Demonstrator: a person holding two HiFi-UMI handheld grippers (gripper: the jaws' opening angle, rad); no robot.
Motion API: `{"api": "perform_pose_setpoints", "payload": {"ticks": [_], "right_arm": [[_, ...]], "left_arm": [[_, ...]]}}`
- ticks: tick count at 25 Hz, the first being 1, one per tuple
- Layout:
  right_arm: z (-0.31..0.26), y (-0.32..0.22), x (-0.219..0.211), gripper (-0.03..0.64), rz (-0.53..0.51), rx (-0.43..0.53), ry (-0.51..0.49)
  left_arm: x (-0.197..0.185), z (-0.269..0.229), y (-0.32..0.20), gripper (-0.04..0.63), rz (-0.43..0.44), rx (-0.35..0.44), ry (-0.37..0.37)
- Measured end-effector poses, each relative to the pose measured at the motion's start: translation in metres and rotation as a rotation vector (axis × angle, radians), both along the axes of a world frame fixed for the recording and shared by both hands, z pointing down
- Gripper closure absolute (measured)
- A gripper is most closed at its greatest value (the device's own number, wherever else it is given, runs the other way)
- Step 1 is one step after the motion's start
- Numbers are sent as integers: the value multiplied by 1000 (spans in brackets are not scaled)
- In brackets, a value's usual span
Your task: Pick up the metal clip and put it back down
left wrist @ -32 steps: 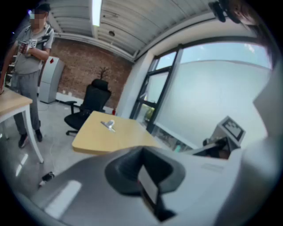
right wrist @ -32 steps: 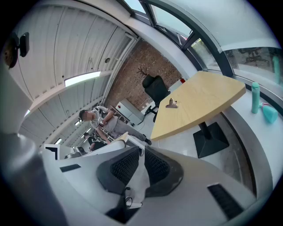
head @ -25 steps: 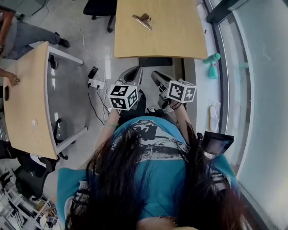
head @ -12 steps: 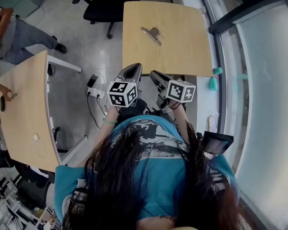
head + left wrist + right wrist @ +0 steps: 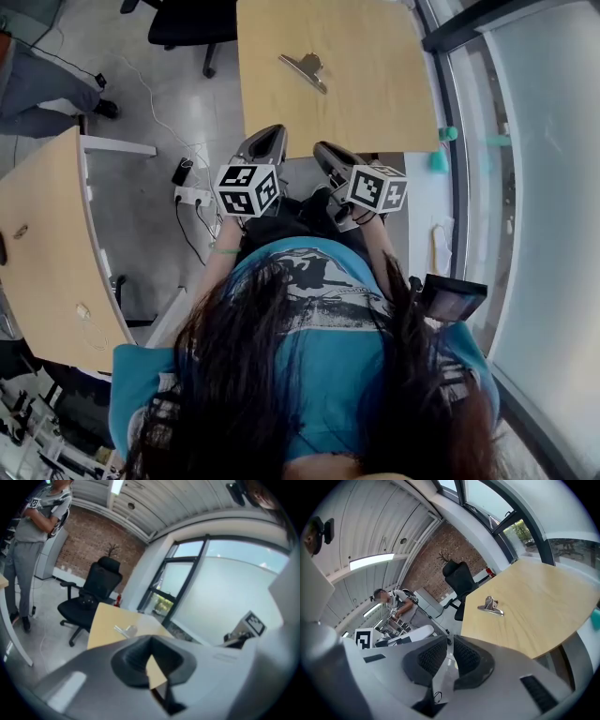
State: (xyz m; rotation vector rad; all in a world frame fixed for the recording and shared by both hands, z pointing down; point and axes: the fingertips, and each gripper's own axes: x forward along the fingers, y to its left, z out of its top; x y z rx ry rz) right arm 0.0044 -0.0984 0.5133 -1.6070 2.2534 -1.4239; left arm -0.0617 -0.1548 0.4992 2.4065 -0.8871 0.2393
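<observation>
The metal clip point(image 5: 303, 70) lies on the far half of the light wooden table point(image 5: 375, 94), untouched. Both grippers hang side by side at the table's near edge, well short of the clip. My left gripper point(image 5: 265, 141) is shut and empty; in the left gripper view its pads point(image 5: 140, 656) meet, and the clip point(image 5: 125, 630) lies far ahead. My right gripper point(image 5: 328, 155) is to its right. In the right gripper view its pads point(image 5: 466, 658) stand all but together with nothing between them, and the clip point(image 5: 491, 606) lies ahead on the tabletop.
A black office chair point(image 5: 187, 19) stands beyond the table's left corner. A second wooden table point(image 5: 47, 234) is at the left, with a person point(image 5: 37, 80) near it. A power strip and cables point(image 5: 192, 197) lie on the floor. A glass wall point(image 5: 525, 187) runs along the right.
Both grippers have moved forward from the floor gap to the table's near edge. The clip has stayed where it was on the table.
</observation>
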Motion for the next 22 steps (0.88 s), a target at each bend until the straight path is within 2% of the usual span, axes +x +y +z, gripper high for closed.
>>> {"api": "perform_pose_setpoints", "payload": {"ticks": [6, 13, 16, 22], "right_arm": [[6, -23, 30, 566, 36, -10, 0], [10, -76, 69, 566, 22, 14, 34], [14, -103, 78, 566, -29, 15, 46], [34, -148, 87, 565, -222, -4, 93]], "left_arm": [[8, 6, -18, 594, -11, -19, -15], [16, 9, -59, 594, -104, -26, -31], [19, 11, -78, 594, -143, -35, -27], [28, 23, -107, 594, -198, -50, -41]]}}
